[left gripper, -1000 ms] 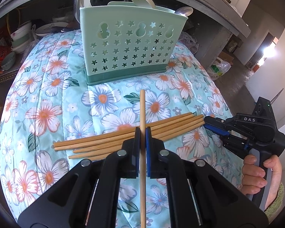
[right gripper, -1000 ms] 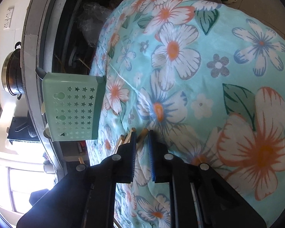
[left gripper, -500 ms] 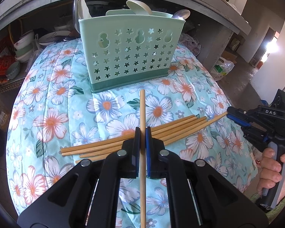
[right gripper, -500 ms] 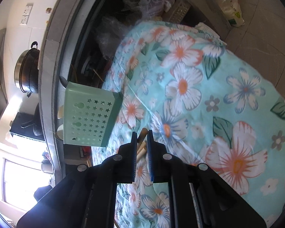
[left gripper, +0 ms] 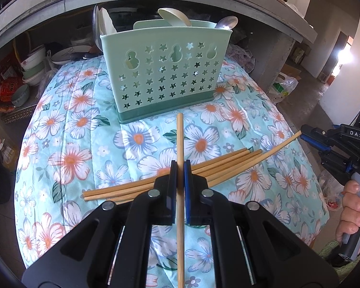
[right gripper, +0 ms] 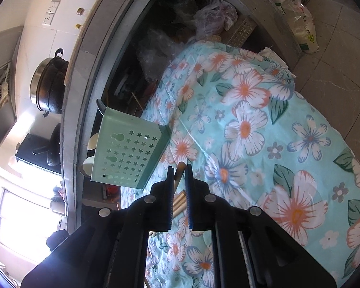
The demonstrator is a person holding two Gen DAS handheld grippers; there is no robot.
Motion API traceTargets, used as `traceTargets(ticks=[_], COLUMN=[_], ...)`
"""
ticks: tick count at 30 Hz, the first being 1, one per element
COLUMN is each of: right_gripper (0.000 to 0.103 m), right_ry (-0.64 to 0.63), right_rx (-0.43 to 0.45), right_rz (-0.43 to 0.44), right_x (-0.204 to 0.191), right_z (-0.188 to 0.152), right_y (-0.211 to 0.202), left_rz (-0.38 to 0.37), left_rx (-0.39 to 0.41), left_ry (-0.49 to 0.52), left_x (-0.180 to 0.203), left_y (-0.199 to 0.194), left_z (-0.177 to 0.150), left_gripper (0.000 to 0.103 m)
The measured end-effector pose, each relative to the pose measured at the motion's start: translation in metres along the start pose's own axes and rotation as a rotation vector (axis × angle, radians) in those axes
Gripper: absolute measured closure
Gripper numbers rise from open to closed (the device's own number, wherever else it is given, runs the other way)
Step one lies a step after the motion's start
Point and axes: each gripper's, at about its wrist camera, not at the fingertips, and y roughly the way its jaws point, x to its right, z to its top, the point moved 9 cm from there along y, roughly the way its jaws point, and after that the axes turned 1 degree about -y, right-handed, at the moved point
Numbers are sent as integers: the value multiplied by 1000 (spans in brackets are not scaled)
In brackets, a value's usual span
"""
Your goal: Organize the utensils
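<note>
My left gripper (left gripper: 180, 165) is shut on a wooden chopstick (left gripper: 180, 139) that points at the mint-green utensil holder (left gripper: 165, 72), which holds spoons. Several chopsticks (left gripper: 204, 170) lie in a bundle on the floral cloth (left gripper: 67, 124) under it. My right gripper (left gripper: 307, 134) is at the right edge, shut on one chopstick (left gripper: 276, 148) whose near end is lifted off the bundle. In the right wrist view that gripper (right gripper: 179, 170) pinches the chopstick end (right gripper: 180, 170), with the holder (right gripper: 129, 151) to the left.
Bowls and plates (left gripper: 33, 64) are stacked on a shelf behind the table at left. A concrete counter (left gripper: 156, 2) overhangs the holder. A black pot (right gripper: 50, 84) stands on that counter. Bags (left gripper: 283, 86) lie on the floor at right.
Both grippers have risen. The right gripper closed on one chopstick and pulled its end up and to the right, away from the bundle. The left keeps its chopstick.
</note>
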Motion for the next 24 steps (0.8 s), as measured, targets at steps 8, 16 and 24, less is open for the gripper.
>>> traceTargets(ticks=[8, 16, 24], right_gripper=[94, 95, 95], right_ry=[-17, -29, -38], right_rx=[13, 18, 23], right_rz=[9, 15, 26], right_x=[-5, -9, -11], right_z=[2, 2, 4], right_y=[-7, -10, -13], left_rz=[0, 1, 2], left_rx=[0, 1, 1], left_ry=[1, 2, 4], left_x=[1, 1, 1], left_y=[-1, -1, -2], left_z=[0, 0, 1], left_gripper=[99, 99, 99])
